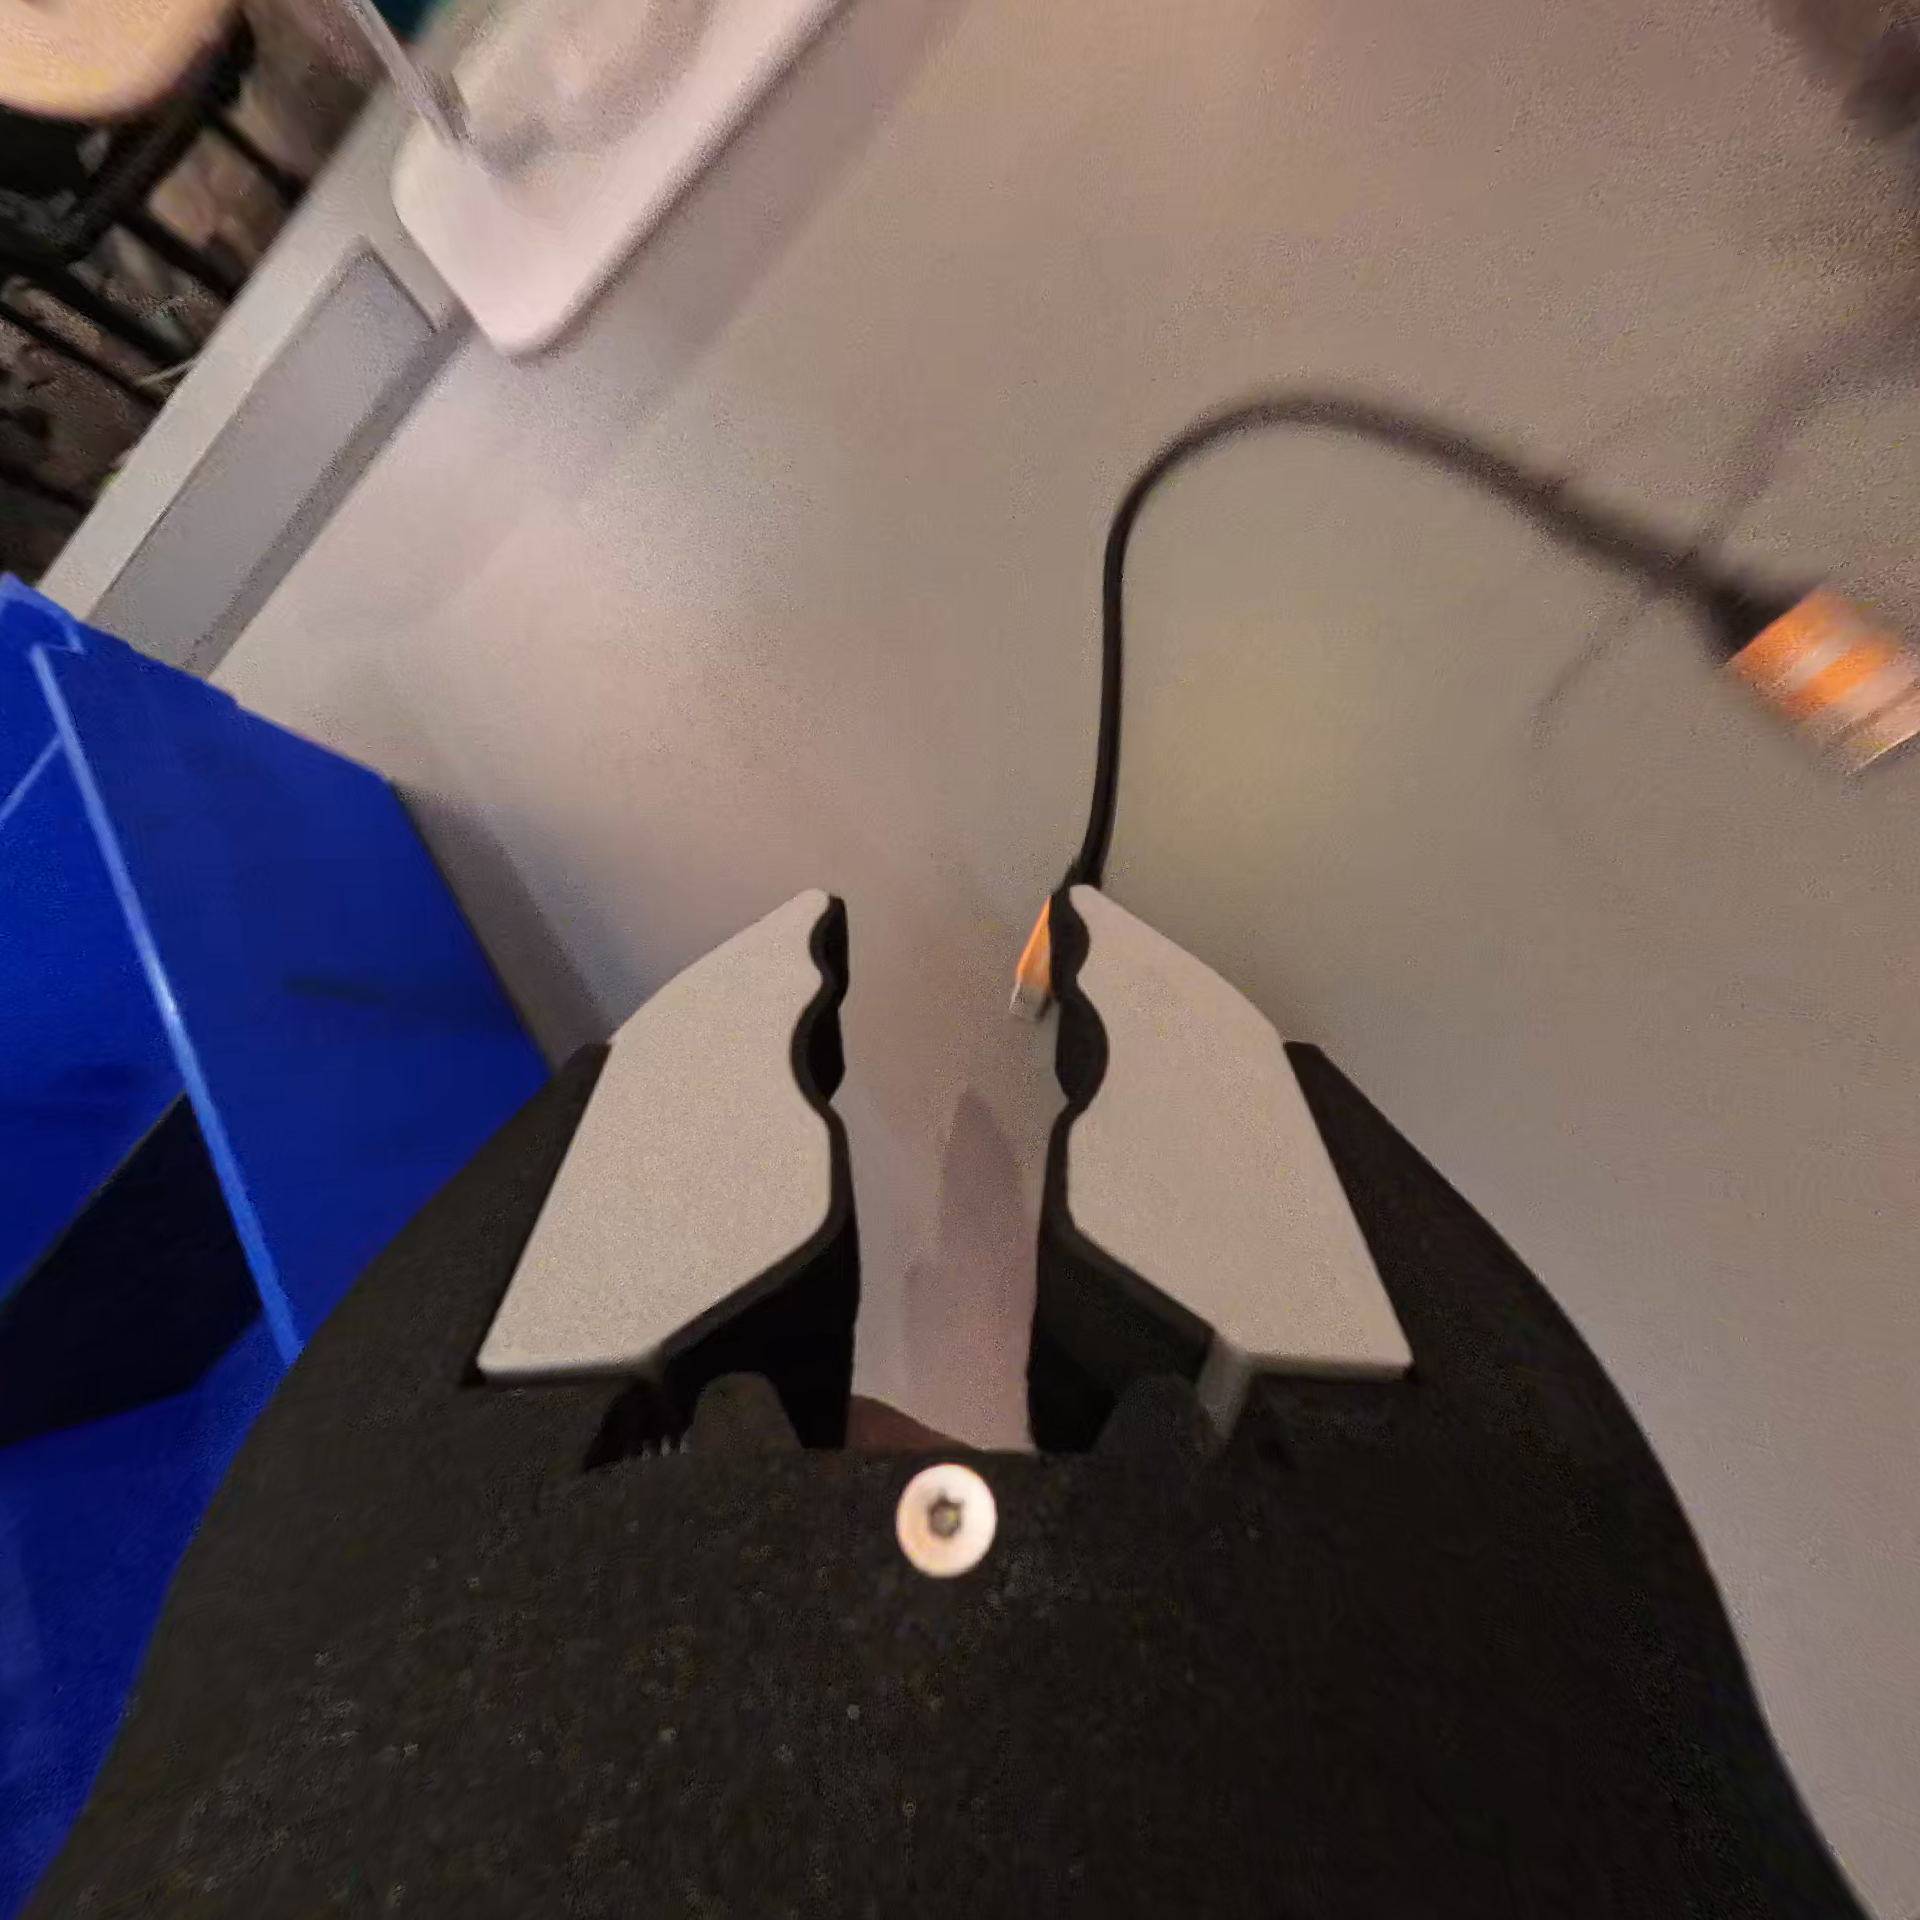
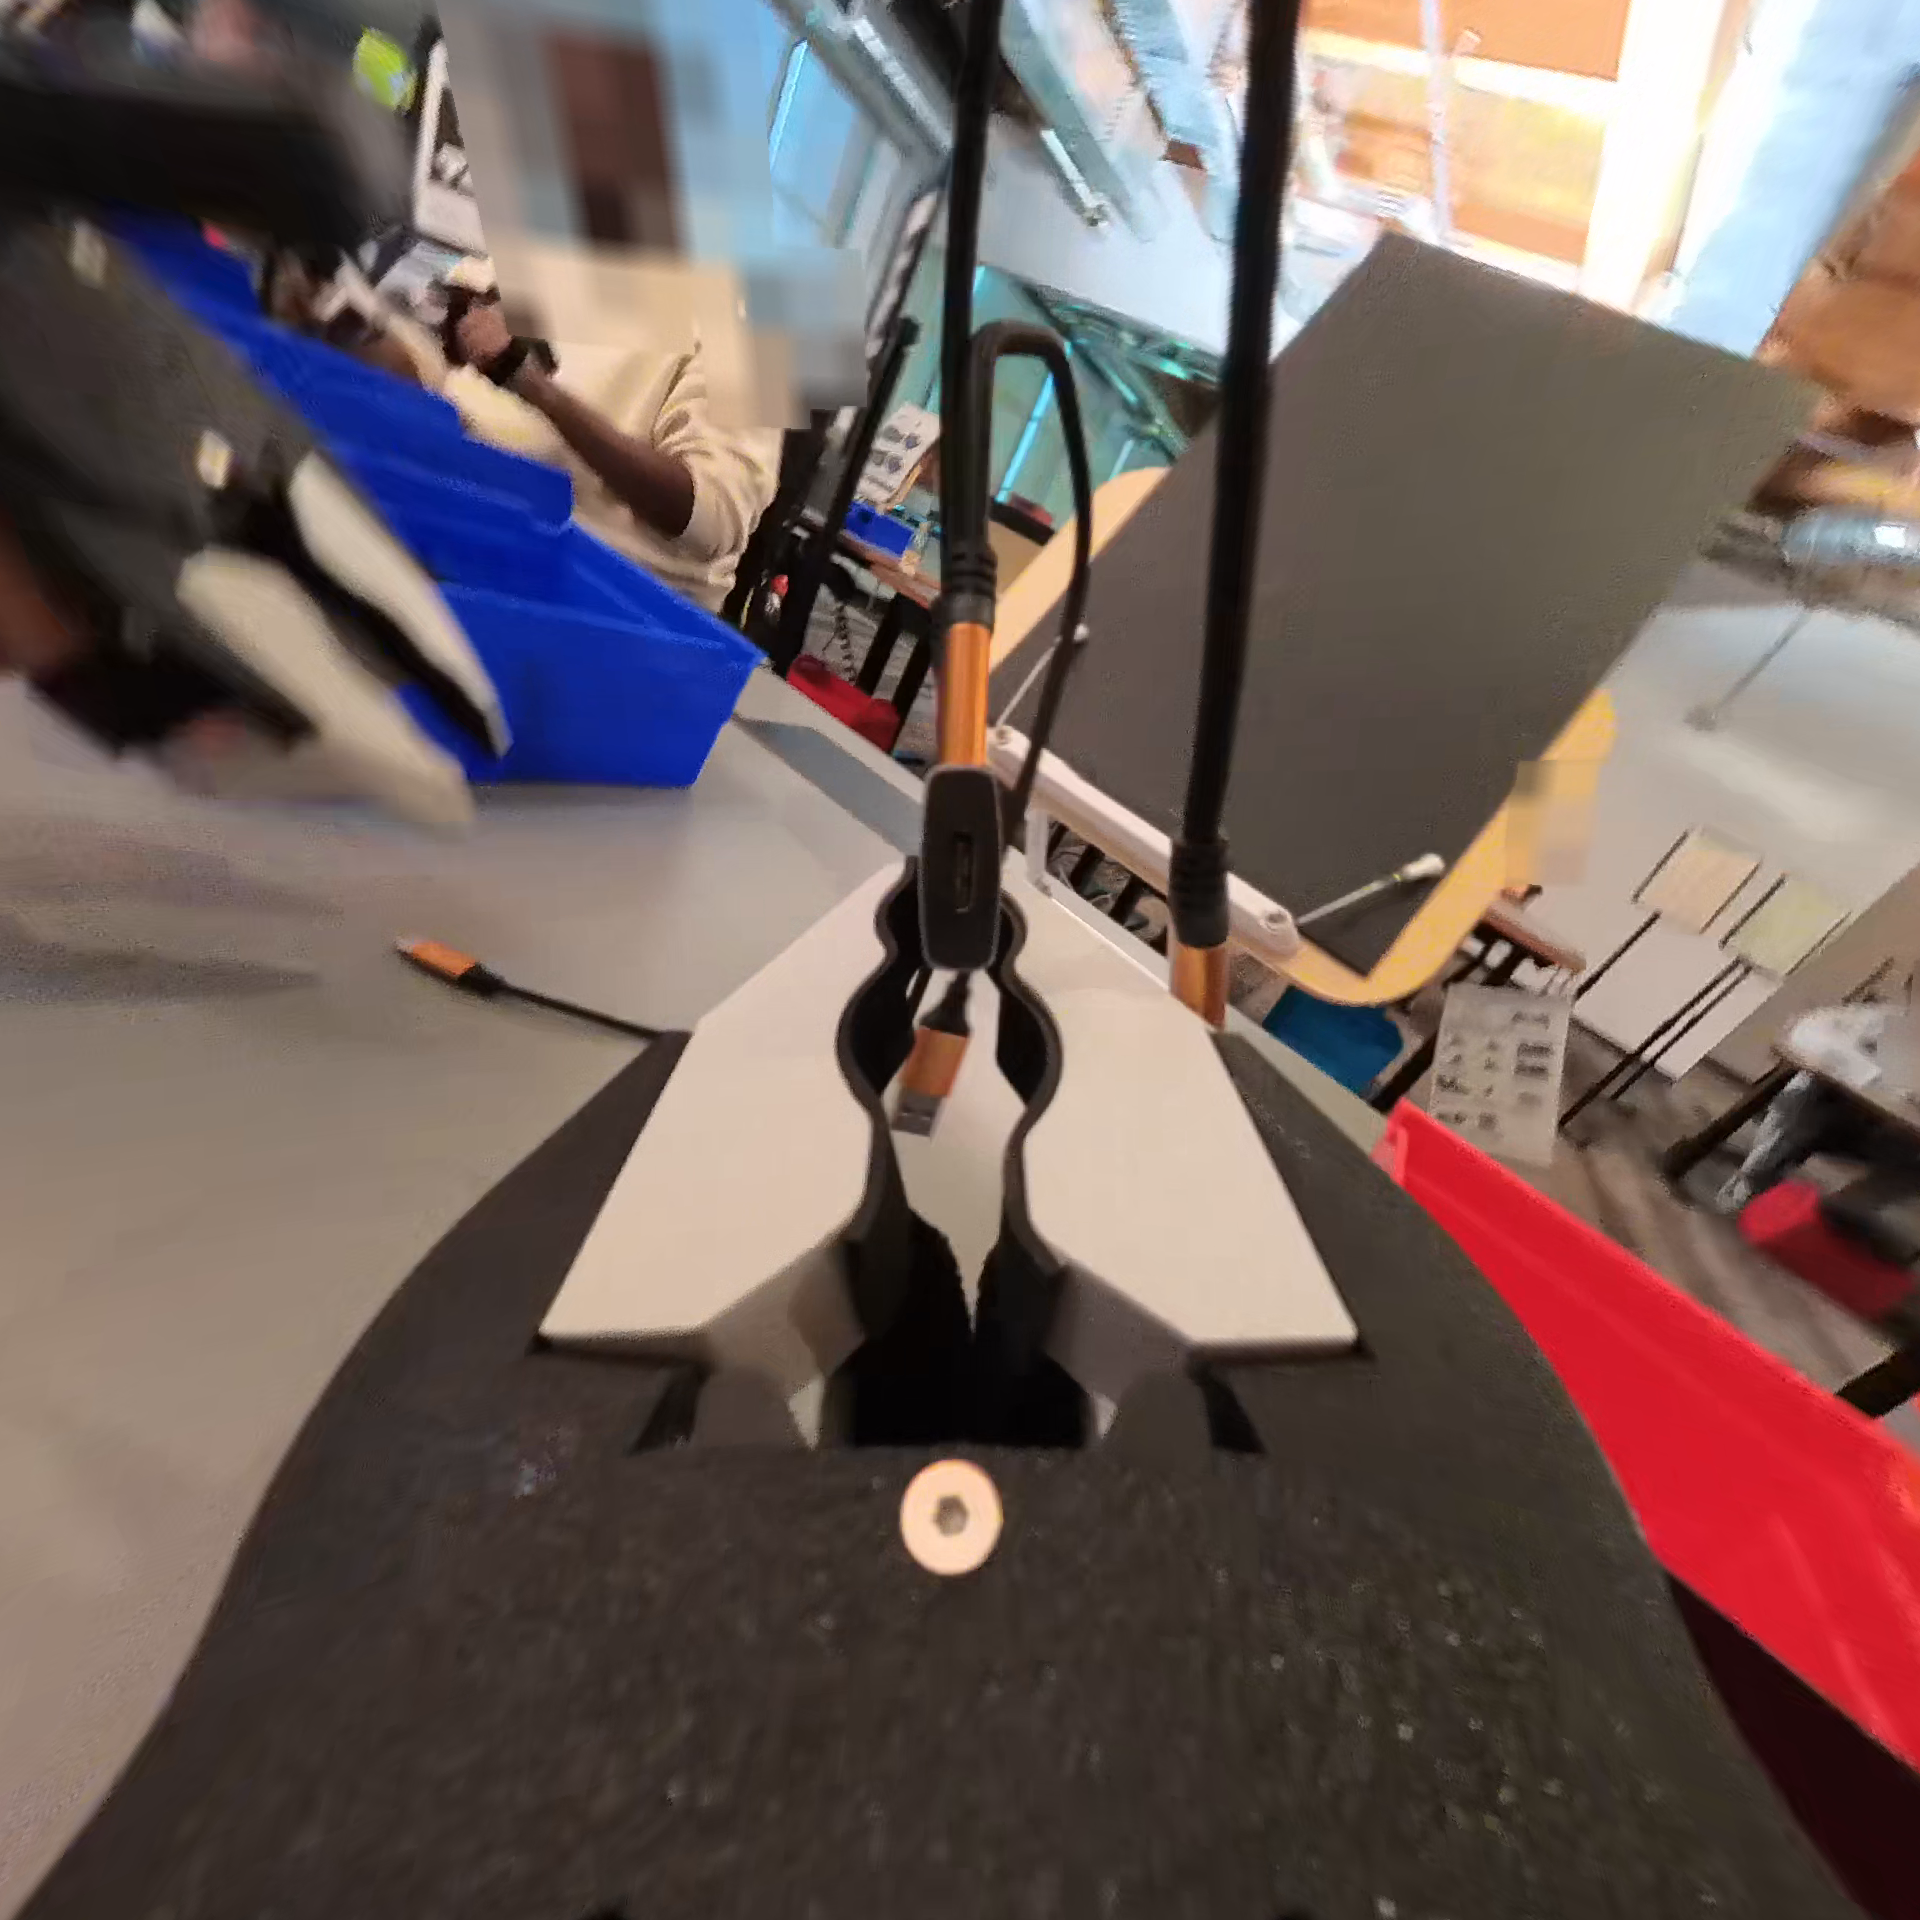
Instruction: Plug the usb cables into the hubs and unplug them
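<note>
In the left wrist view my left gripper (image 1: 951,914) is open above a grey table (image 1: 831,623). A small orange plug (image 1: 1034,961) lies just inside its right finger. The plug's black cable (image 1: 1117,623) curves away to a blurred orange connector (image 1: 1823,675) at the right. In the right wrist view my right gripper (image 2: 961,883) is shut on a black connector block (image 2: 961,862) with an orange-sleeved cable (image 2: 964,686) rising from it. An orange USB plug (image 2: 930,1070) hangs below the block between the fingers. A second black cable with an orange end (image 2: 1200,956) hangs just right.
Blue bins (image 2: 582,665) stand along the table's left, one close to my left gripper (image 1: 156,935). A white tray (image 1: 582,187) is at the far side. A red bin (image 2: 1662,1351) is at right. Another orange plug (image 2: 447,961) lies on the table below the left gripper (image 2: 473,774). A person sits behind.
</note>
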Motion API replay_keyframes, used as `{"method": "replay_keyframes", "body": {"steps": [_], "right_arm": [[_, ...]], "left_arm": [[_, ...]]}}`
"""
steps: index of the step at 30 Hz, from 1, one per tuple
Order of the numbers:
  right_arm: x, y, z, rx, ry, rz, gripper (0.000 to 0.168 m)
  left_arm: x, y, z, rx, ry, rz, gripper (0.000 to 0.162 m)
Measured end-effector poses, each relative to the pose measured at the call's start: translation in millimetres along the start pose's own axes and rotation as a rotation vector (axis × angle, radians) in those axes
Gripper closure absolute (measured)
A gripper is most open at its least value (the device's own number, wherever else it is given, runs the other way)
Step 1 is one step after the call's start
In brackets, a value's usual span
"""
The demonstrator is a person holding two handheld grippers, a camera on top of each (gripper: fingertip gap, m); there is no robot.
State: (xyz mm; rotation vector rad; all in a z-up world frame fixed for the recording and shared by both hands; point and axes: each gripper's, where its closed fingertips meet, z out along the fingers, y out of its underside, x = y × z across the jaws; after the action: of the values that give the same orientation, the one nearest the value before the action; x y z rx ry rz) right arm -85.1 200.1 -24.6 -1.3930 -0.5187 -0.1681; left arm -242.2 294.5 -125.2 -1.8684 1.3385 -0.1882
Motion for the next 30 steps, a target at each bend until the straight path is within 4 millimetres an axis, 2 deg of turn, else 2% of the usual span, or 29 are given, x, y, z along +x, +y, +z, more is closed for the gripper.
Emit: {"method": "replay_keyframes", "body": {"steps": [2, 4, 6, 7, 8, 10, 16, 21, 23, 24, 27, 30], "right_arm": [[-21, 0, 4, -0.005, -0.051, -0.076, 0.160], [-41, -2, 8, -0.005, -0.078, -0.142, 0.160], [-59, -6, 13, 0.003, -0.103, -0.182, 0.160], [-68, -8, 15, 0.008, -0.120, -0.208, 0.161], [-76, -9, 16, 0.011, -0.130, -0.243, 0.160], [-74, -10, 18, 0.005, -0.081, -0.266, 0.161], [-80, -20, 17, 0.038, -0.086, -0.308, 0.160], [-82, -20, 14, 0.050, -0.110, -0.328, 0.161], [-86, -19, 12, 0.068, -0.144, -0.298, 0.160], [-88, -20, 10, 0.082, -0.175, -0.265, 0.160], [-94, -18, 8, 0.083, -0.268, -0.125, 0.161], [-99, -17, 6, 0.080, -0.315, -0.110, 0.161]], "left_arm": [[17, -41, -27, 0.231, 0.183, -0.132, 0.126], [52, -79, -65, 0.455, 0.467, -0.247, 0.134], [75, -102, -94, 0.597, 0.631, -0.311, 0.141], [83, -106, -100, 0.622, 0.654, -0.303, 0.140], [88, -108, -102, 0.636, 0.651, -0.285, 0.137], [93, -109, -104, 0.670, 0.639, -0.259, 0.142], [108, -102, -96, 0.646, 0.672, -0.220, 0.138], [112, -102, -97, 0.699, 0.644, -0.188, 0.144], [113, -101, -96, 0.717, 0.607, -0.144, 0.145], [113, -101, -96, 0.732, 0.582, -0.118, 0.151], [115, -100, -96, 0.752, 0.539, -0.044, 0.153], [115, -100, -94, 0.750, 0.525, -0.039, 0.151]]}}
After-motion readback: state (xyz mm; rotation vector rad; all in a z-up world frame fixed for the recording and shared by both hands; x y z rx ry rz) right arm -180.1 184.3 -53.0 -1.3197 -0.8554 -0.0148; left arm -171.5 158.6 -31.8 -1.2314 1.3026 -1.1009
